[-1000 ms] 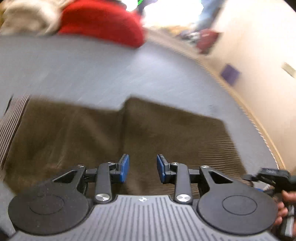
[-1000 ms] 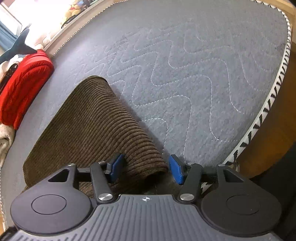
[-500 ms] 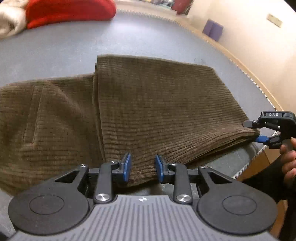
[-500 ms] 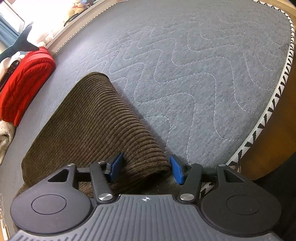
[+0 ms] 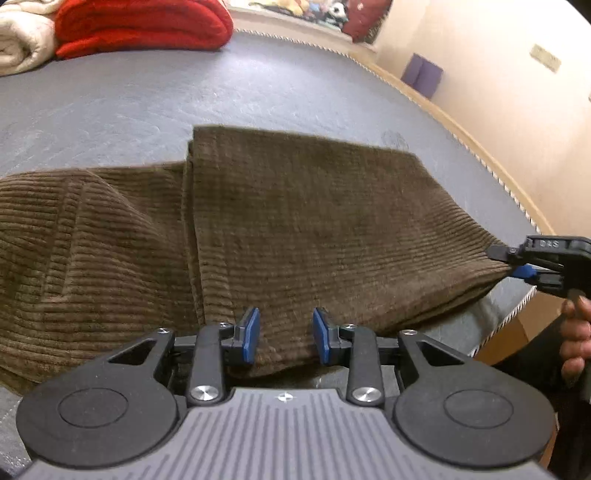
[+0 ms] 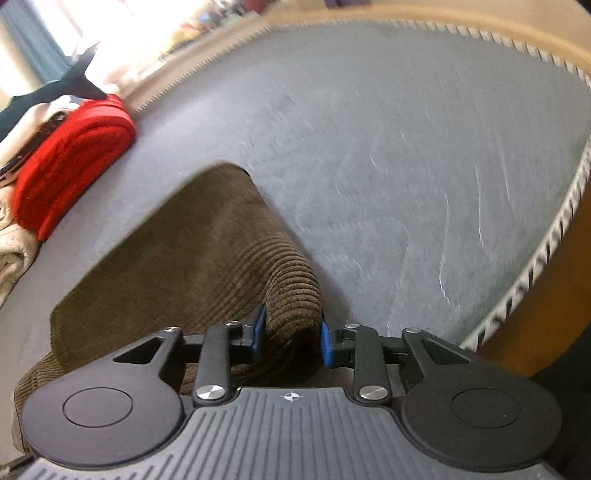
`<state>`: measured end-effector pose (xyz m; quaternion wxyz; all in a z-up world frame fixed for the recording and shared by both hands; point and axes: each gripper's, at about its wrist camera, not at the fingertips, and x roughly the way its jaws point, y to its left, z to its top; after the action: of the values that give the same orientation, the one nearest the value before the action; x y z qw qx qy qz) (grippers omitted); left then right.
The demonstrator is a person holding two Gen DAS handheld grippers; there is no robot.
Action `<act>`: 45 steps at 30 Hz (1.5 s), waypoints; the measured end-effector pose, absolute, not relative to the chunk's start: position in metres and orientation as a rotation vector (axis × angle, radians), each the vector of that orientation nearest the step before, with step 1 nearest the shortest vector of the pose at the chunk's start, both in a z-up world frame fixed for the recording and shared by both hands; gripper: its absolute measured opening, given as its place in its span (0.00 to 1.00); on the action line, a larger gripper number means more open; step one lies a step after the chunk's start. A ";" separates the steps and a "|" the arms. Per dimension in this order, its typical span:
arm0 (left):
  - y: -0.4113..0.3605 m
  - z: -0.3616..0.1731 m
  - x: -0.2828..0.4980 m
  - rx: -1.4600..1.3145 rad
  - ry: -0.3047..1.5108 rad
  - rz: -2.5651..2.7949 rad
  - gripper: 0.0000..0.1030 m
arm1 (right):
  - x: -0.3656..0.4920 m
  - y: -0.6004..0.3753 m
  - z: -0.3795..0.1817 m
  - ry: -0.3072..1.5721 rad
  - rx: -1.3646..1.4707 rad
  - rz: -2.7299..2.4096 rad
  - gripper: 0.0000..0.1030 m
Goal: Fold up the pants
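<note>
Right tongs clamp the pants fold

Closed since 0.5 s ago: right tongs (image 6: 291, 338) now pinch the rolled fold of the brown corduroy pants (image 5: 295, 229), blue pads tight on both sides. Left tongs (image 5: 285, 334) sit part open over the near hem w/ ribbed cloth between pads, not gripped. Pants lie folded on grey quilted mattress (image 6: 406, 155), near its front edge. "D4S"-like lettering on right tongs in left view, blurry. Red blanket (image 5: 140, 26) at far side.
</note>
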<state>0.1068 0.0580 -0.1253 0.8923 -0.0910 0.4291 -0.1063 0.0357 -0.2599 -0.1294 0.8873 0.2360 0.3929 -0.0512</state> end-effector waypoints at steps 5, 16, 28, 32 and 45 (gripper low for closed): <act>0.088 -0.081 0.099 -0.356 0.756 -0.238 0.52 | 0.012 -0.199 -0.078 0.590 0.131 0.010 0.26; 0.056 -0.019 0.174 -0.604 0.814 -0.592 0.84 | -0.060 -0.076 -0.063 0.253 -0.407 0.328 0.25; 0.144 -0.029 0.152 -0.313 0.896 -0.231 0.18 | -0.076 -0.059 -0.047 0.329 -0.236 0.779 0.38; 0.232 -0.034 0.134 -0.389 0.899 -0.107 0.23 | -0.053 -0.079 -0.029 0.415 0.138 0.937 0.54; 0.339 -0.110 0.152 -0.571 1.018 0.057 0.93 | 0.073 -0.059 -0.134 0.955 0.456 0.596 0.64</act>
<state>0.1524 0.3393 -0.1102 0.8340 -0.2697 0.4807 0.0270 0.0729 -0.0594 -0.1341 0.8212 0.2145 0.4486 0.2800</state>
